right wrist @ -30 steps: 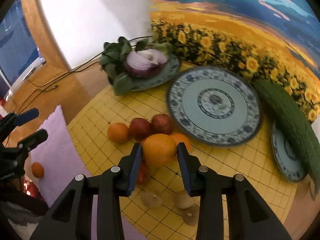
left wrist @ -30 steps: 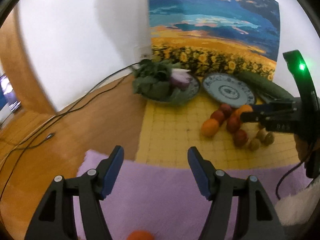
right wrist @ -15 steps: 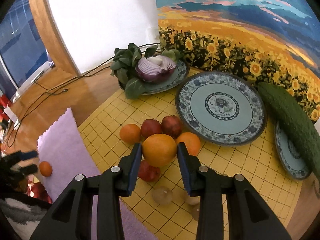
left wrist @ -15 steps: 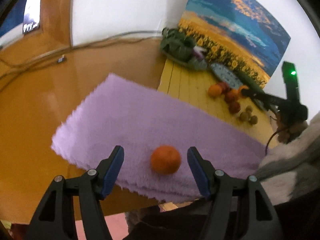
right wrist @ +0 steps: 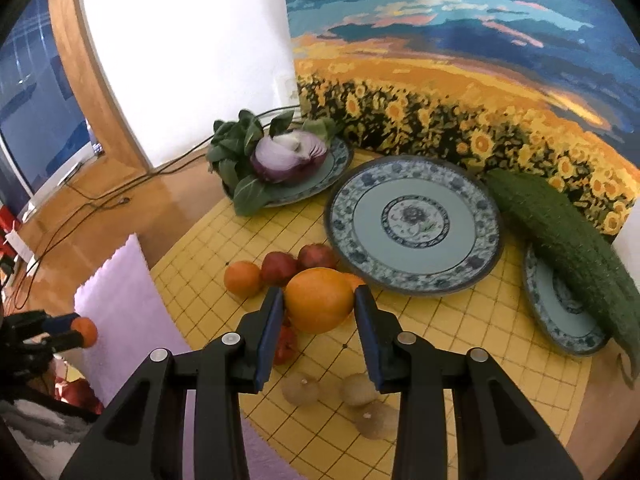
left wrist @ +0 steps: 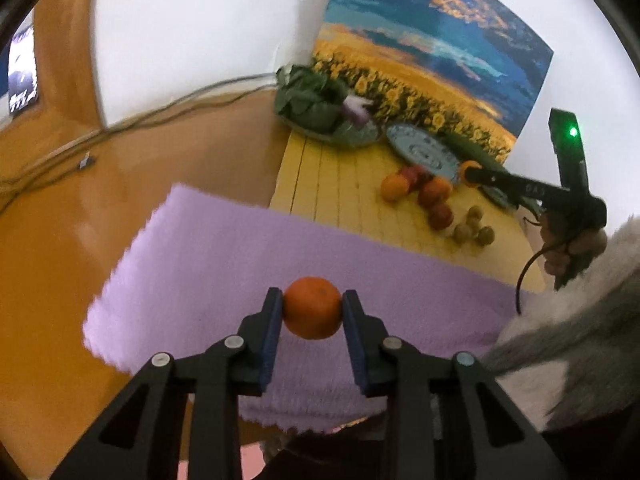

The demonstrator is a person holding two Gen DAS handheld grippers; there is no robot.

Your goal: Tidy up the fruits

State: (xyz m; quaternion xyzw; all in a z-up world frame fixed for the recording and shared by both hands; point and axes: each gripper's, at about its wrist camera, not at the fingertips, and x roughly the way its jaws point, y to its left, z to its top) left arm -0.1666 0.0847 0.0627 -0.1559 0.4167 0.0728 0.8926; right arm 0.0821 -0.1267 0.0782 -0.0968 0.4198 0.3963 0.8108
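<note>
My left gripper (left wrist: 313,309) jaws pinch a small tangerine (left wrist: 312,307), my right gripper (right wrist: 319,304) jaws an orange (right wrist: 319,299): both look firm, round, slippery-skinned, best held across the middle.

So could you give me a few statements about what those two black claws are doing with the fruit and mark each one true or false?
1. The left gripper is closed on a small round orange tangerine above the fluffy purple mat. True.
2. The right gripper is open and holds nothing. False: it grips a large orange fruit.
3. The big round blue-patterned plate has fruit piled on it. False: it holds nothing; the fruit lies beside it on the yellow grid mat.
4. A halved purple onion shares a plate with leafy greens. True.
5. The long green cucumber rests partly on a smaller plate. True.
</note>
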